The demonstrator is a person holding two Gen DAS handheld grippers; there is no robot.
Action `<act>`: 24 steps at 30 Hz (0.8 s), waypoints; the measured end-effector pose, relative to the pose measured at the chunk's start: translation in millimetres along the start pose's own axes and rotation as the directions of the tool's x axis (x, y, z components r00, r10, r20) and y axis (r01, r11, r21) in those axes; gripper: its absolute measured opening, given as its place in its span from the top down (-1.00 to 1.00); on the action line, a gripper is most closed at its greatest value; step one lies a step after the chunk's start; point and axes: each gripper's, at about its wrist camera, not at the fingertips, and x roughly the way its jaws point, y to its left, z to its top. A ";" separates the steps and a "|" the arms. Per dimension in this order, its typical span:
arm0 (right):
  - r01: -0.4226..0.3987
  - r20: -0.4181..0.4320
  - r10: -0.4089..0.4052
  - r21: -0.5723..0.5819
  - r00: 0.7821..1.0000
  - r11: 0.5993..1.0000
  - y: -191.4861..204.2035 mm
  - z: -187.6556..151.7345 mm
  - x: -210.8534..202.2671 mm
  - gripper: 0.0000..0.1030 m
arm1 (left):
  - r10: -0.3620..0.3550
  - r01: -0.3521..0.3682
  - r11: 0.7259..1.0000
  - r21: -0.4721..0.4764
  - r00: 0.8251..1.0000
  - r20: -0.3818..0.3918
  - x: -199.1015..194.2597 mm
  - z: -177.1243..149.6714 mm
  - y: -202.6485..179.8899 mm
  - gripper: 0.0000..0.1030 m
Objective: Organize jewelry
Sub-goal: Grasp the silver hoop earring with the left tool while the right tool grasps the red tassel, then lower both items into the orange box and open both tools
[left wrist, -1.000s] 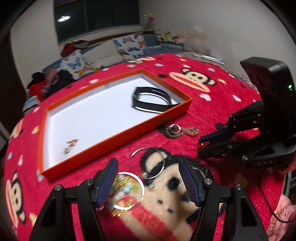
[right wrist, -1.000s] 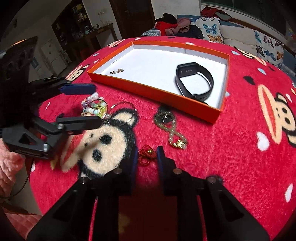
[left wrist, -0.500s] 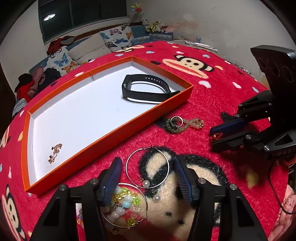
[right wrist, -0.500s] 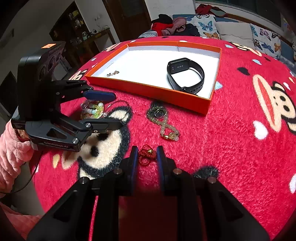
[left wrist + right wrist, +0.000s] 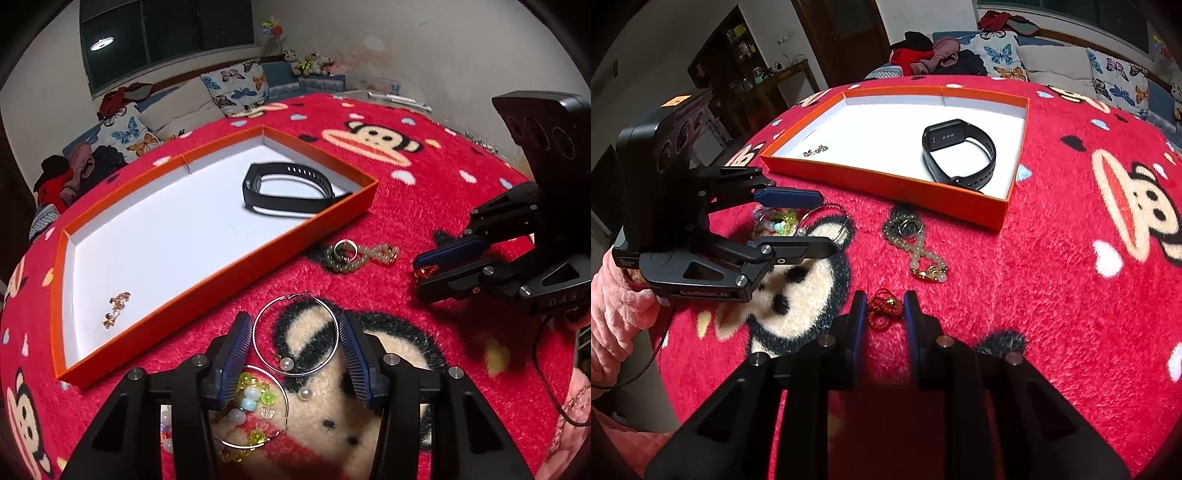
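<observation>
On the table covered with a red plush monkey-print cloth [image 5: 424, 206], the left hand-held gripper [image 5: 295, 349] is closing its blue-padded jaws around a large silver hoop earring with pearl drops [image 5: 295, 332], the pads not yet pressing it, with a colourful beaded bracelet [image 5: 251, 406] just beside its left finger. Farther back sits the shallow orange cardboard tray with a white floor [image 5: 221, 280], holding a small gold chain piece [image 5: 116, 309] and a black rubber wristband [image 5: 288, 194]. To the right, past a green-and-white bead bracelet with a silver ring [image 5: 354, 254], the right hand-held gripper [image 5: 884, 308] stands nearly closed around a red knotted cord with a gold bead [image 5: 882, 310]; whether the pads pinch it is unclear.
</observation>
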 end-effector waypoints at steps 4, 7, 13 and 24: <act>-0.008 0.026 0.008 -0.001 1.000 1.000 0.5 7.0 -9.5 0.60 | 0.001 -0.001 1.000 -0.007 0.999 0.038 -15.8 4.6 -0.9 0.00; -0.006 0.056 0.006 -0.006 0.998 1.000 1.1 16.9 -16.3 0.60 | 0.016 -0.015 1.000 -0.016 0.997 0.071 -28.3 12.9 2.3 0.00; 0.025 0.130 -0.022 -0.025 0.991 0.999 -2.8 52.4 -19.9 0.60 | 0.077 -0.071 0.996 -0.058 0.991 0.111 -35.5 40.5 26.1 0.00; 0.082 0.133 -0.086 0.035 0.987 0.996 -34.8 103.8 20.4 0.60 | 0.122 -0.114 0.984 -0.137 0.991 0.051 12.4 69.4 81.3 0.00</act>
